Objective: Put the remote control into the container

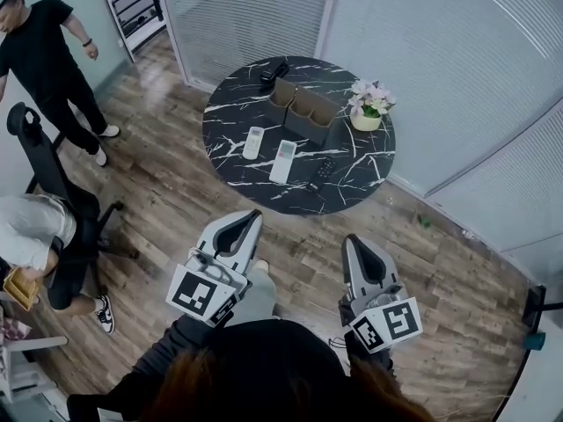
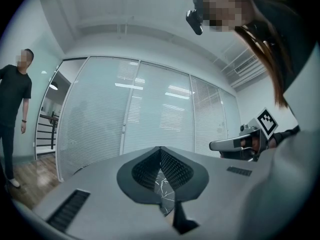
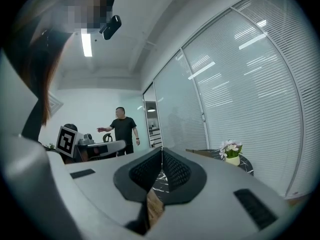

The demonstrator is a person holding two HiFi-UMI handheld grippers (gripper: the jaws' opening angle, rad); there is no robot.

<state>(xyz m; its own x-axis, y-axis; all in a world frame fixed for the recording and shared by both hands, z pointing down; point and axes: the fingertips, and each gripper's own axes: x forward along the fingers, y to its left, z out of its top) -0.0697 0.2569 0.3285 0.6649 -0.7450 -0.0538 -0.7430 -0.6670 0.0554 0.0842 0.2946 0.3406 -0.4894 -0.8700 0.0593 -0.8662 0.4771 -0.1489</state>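
A slim white remote control (image 1: 252, 142) lies flat on the near-left part of a round black table with white marble veining (image 1: 227, 112). A longer white remote control (image 1: 283, 161) lies just to its right, and a black button-faced remote control (image 1: 322, 173) lies right of that, near the table's near edge. All three are outside the brown open-topped compartmented container (image 1: 306, 112), which stands just beyond them around the table's middle. Right of the container stands a cream pot of pink and white flowers (image 1: 368, 108). At the far edge rests a small black object (image 1: 273, 70), too small to identify. Nearer than the table, over the wood plank floor (image 1: 167, 196), the left gripper (image 1: 253, 216) is clenched with its jaws pressed together and nothing between them. The right gripper (image 1: 352, 240) is likewise clenched and empty, and both point toward the table. Far left stands a person in a black T-shirt (image 1: 42, 47). Nearer on the left are a black office chair (image 1: 40, 152) and a seated person in a white top (image 1: 26, 227).
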